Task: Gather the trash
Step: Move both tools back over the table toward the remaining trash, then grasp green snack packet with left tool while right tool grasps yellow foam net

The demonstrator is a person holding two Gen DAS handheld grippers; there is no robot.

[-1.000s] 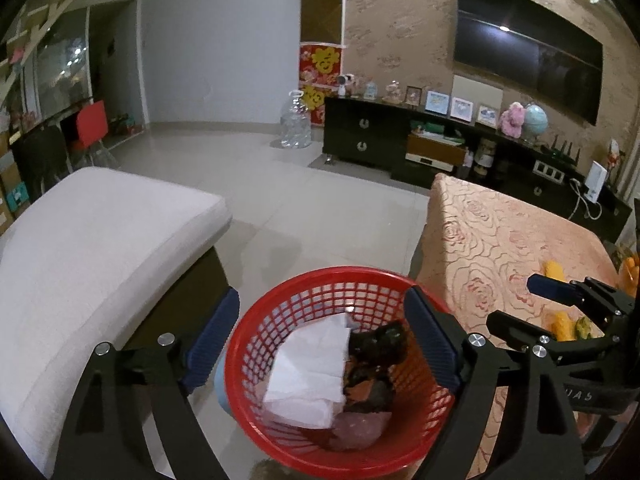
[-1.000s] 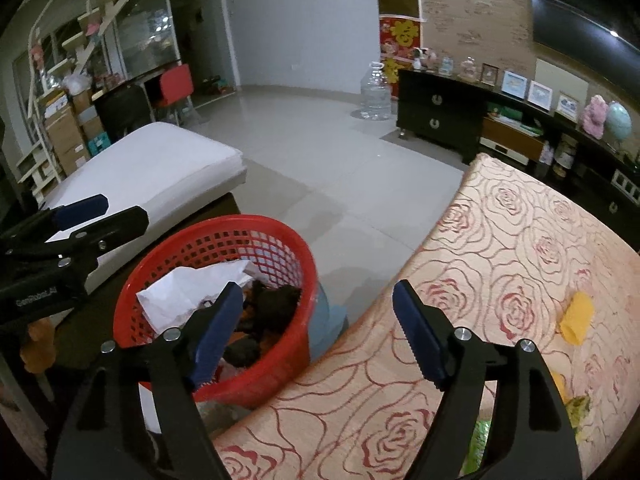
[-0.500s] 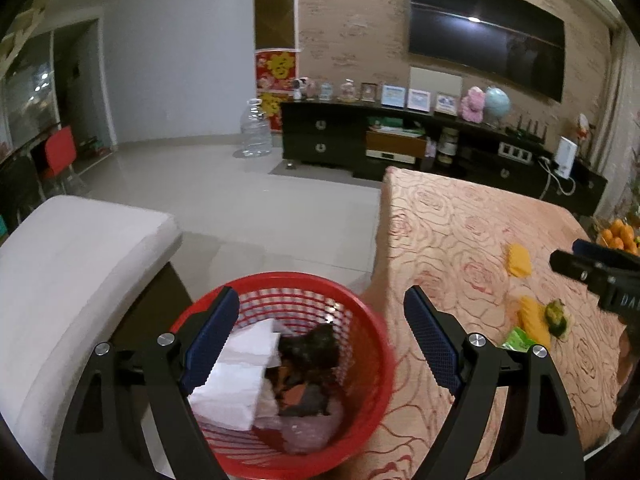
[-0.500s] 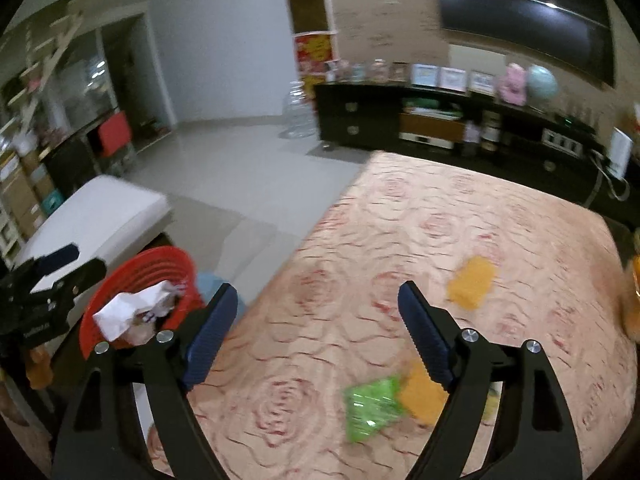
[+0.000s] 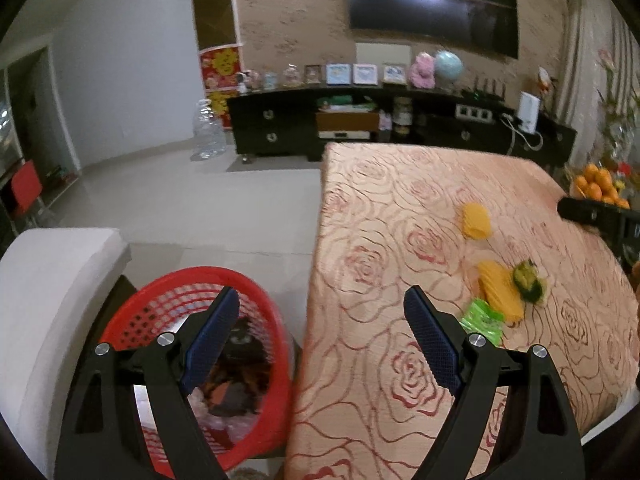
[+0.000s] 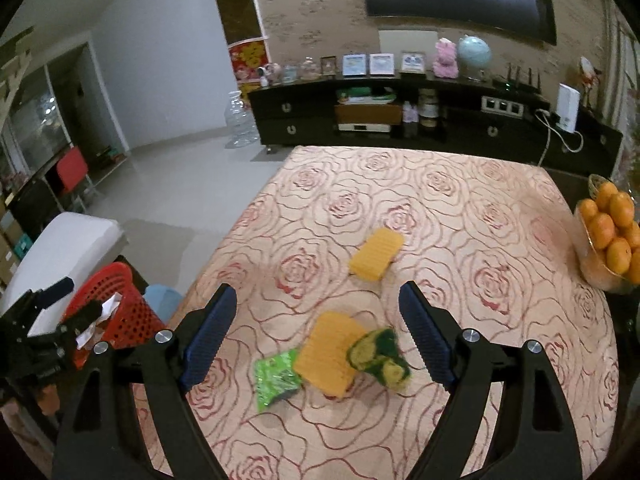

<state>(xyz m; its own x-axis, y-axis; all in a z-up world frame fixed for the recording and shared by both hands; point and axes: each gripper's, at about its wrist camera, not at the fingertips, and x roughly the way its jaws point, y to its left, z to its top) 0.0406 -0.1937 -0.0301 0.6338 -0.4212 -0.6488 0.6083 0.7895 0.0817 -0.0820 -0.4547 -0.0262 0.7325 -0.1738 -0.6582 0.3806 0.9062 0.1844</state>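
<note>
A red mesh basket (image 5: 276,360) with paper and dark scraps inside stands on the floor beside the rose-patterned table (image 5: 380,216). My left gripper (image 5: 320,300) is open and empty, hanging over the gap between the basket and the table edge. My right gripper (image 6: 316,292) is also open and empty, above the tablecloth (image 6: 460,200). Below and between its fingers lie a bright green wrapper (image 6: 276,376), an orange wrapper (image 6: 330,352) and a dark green and yellow wrapper (image 6: 380,354). Another orange wrapper (image 6: 376,254) lies farther out.
A bowl of oranges (image 6: 612,240) stands at the table's right edge. A white cushioned seat (image 5: 44,300) is left of the basket. A dark TV cabinet (image 6: 400,120) runs along the far wall, with bare tiled floor (image 5: 180,200) before it.
Both grippers have swung right, from over the basket towards the table. The right one now hangs over the wrappers, and its jaws stand slightly wider than a second ago.
</note>
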